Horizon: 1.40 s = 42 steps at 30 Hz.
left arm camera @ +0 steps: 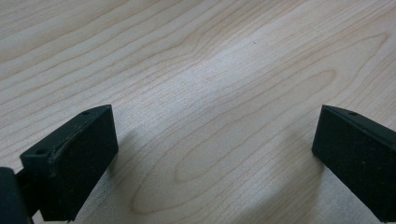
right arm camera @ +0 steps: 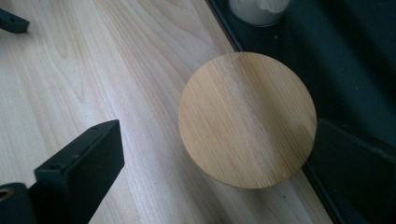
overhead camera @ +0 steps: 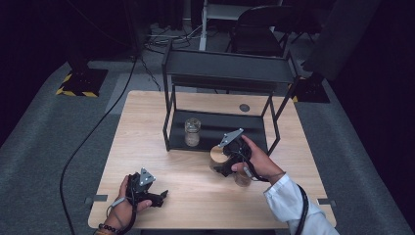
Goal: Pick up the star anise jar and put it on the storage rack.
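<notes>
Left tool (overhead camera: 161, 196) spread over bare table (overhead camera: 147, 127), right tool (overhead camera: 221, 166) spread above the wooden-lidded jar (right arm camera: 247, 119).

Jar (overhead camera: 192, 131) on shelf base (overhead camera: 215, 128), lidded jar (overhead camera: 219, 155) just before shelf on table (overhead camera: 147, 142)

My matt black plastic right gripper (overhead camera: 226, 165) hovers over a smooth, pale bamboo-look lid (right arm camera: 247, 119); the table (left arm camera: 210, 70) beneath is light, satin-finished wood grain, beside a dark matt metal rack (overhead camera: 215, 129) holding a clear glass jar (overhead camera: 192, 132).
</notes>
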Each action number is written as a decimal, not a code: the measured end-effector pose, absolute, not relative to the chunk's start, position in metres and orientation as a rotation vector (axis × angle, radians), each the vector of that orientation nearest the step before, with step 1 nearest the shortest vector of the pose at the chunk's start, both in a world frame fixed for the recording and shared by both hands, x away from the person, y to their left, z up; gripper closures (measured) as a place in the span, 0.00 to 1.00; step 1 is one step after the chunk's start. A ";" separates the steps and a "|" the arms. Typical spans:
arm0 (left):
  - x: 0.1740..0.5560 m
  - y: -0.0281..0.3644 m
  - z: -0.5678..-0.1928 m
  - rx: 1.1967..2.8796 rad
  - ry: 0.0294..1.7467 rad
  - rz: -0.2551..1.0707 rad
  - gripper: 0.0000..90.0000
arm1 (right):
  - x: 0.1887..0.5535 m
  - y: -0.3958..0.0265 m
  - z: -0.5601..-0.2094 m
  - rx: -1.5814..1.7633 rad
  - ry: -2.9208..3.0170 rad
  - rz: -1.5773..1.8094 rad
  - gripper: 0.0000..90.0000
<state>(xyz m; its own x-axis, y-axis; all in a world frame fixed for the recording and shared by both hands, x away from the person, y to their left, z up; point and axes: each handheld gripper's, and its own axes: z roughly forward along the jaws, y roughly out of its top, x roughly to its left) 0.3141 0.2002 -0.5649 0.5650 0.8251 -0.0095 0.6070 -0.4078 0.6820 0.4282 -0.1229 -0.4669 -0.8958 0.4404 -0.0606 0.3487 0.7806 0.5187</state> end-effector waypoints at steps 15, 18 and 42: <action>0.314 0.200 -0.565 2.156 1.138 0.439 0.00 | 0.446 -0.111 -0.480 0.704 2.845 0.645 0.09; 0.314 0.200 -0.565 2.157 1.138 0.439 0.00 | 0.449 -0.110 -0.483 0.716 2.852 0.626 0.16; 0.314 0.200 -0.565 2.156 1.138 0.439 0.00 | 0.453 -0.111 -0.485 0.701 2.859 0.627 0.26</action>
<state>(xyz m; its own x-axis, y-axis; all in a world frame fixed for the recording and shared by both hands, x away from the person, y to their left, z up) 0.3143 0.2003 -0.5649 0.5666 0.8240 -0.0074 0.6053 -0.4100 0.6823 0.4526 -0.1110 -0.4848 -0.8833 0.4680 -0.0283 0.4131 0.8054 0.4250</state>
